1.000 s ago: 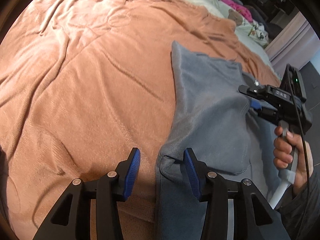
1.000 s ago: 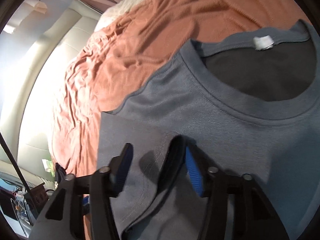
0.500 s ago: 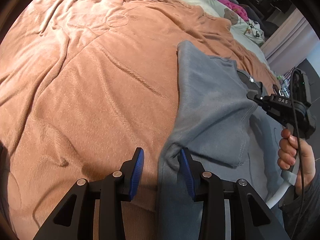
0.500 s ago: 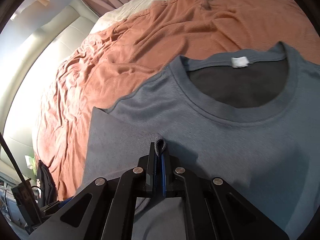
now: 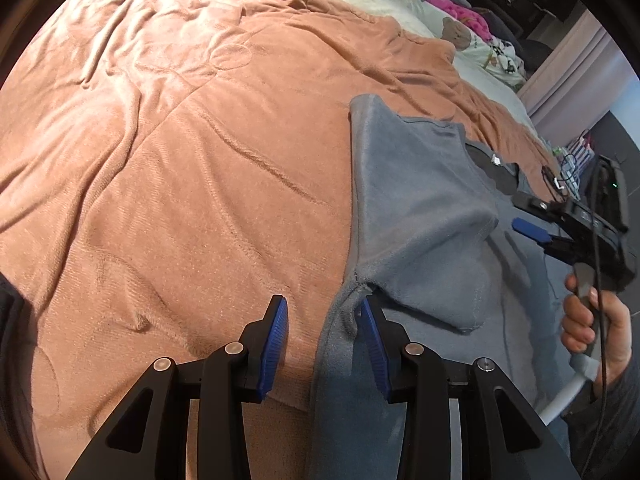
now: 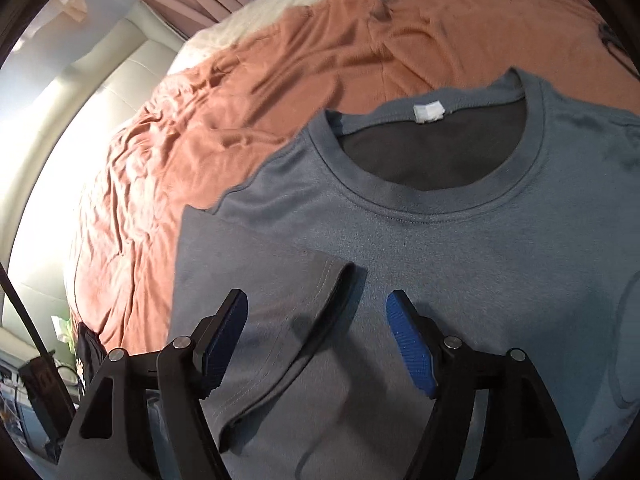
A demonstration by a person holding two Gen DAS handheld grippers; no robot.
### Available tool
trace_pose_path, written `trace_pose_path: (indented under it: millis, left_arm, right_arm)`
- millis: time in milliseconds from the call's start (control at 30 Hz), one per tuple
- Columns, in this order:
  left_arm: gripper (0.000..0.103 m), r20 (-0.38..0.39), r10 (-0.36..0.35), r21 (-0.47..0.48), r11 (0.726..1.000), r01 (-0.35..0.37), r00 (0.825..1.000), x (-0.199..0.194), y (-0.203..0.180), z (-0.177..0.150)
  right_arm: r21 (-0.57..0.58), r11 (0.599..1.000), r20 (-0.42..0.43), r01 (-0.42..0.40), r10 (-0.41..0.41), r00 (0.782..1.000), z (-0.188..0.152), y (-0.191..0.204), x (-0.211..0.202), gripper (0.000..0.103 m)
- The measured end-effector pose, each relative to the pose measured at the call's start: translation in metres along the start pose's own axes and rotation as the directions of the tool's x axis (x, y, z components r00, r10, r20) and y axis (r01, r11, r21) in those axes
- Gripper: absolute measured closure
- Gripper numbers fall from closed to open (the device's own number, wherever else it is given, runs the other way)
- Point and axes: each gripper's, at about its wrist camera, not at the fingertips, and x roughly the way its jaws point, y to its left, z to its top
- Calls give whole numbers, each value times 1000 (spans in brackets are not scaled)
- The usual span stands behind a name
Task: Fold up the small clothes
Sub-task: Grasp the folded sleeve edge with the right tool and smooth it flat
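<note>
On the orange blanket (image 5: 168, 184) lies the grey T-shirt (image 6: 460, 264), its left sleeve (image 6: 280, 320) folded inward below the just-opened right gripper (image 6: 316, 340), while the left gripper (image 5: 322, 340) stands spread over the shirt's near edge.

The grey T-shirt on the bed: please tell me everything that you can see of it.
The grey T-shirt is a soft knit with a ribbed round collar and a white label inside the neck. It lies flat, front up, on an orange blanket. One short sleeve is folded inward over the chest. The right hand-held gripper stands open above that sleeve, having just let it go. The left hand-held gripper straddles the shirt's side edge.
</note>
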Motion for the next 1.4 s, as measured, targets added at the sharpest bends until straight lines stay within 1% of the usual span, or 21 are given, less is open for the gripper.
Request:
trace_pose_path:
  millis: [133,367,533,633,700,733,800,933,967,1000,1033,1200,1267,1300,1367,1400]
  left_arm:
    - [63,20,-1,-13,1000,2,1000,2,-1,9]
    - [62,28,10,-5,1000,-10,1000,15,-8,47]
    - [62,37,23,20,1000,-23,999,31,-17,75]
    - [63,29,28,33,999,-29,999,44,-21,93]
    - [63,33,34,46,998,-36,999,51,-24,105]
    - [62,33,28,46,999,-29,999,55,-26,112]
    - [62,35,13,47,999,-15,999,63,-30,125]
    - [61,27,27,88,996,-29,999,76,-43,145]
    - [60,21,41,101,994,-43,999,80,-46,150]
    - [56,19,59,114,992,-60,998,84,-50,154]
    - [55,22,69,124,990,-71,997,87,-52,158]
    - [55,17,63,126,990,-64,998,104,-56,170]
    - [55,14,82,141,987,-83,997,113,-58,172]
    - [56,14,81,142,986,-83,997,116,-58,173]
    - [81,20,75,132,988,-77,997,118,-56,174]
    - [92,13,83,124,989,-84,996,120,-53,176]
  right_arm:
    - [-6,999,-20,-48,48,999,-12,0,-3,32]
    - [-11,998,-60,-64,63,996,-31,-7,-2,32]
    - [-19,999,-52,-47,46,998,-25,-14,1,32]
    - [-26,998,-47,-56,54,997,-21,-16,3,33]
    - [-44,998,-44,-46,44,998,-17,-13,7,40]
    - [-51,998,-47,-41,39,998,-15,-12,9,42]
    - [-60,998,-55,-33,30,998,-11,-9,15,49]
    - [-73,997,-58,-33,29,998,-4,-4,24,50]
    - [-79,996,-57,-36,31,998,-4,-3,26,52]
    - [-87,995,-54,-46,42,998,-2,-2,28,55]
    - [-93,994,-55,-51,46,997,-2,0,30,55]
    - [-103,993,-59,-50,44,997,-1,-3,37,56]
    - [-106,993,-56,-53,47,997,0,-3,39,56]
    - [-109,993,-56,-53,47,997,0,-3,39,56]
    - [-116,992,-56,-52,46,997,1,-2,40,56]
    - [-119,992,-56,-51,45,997,2,-1,41,56]
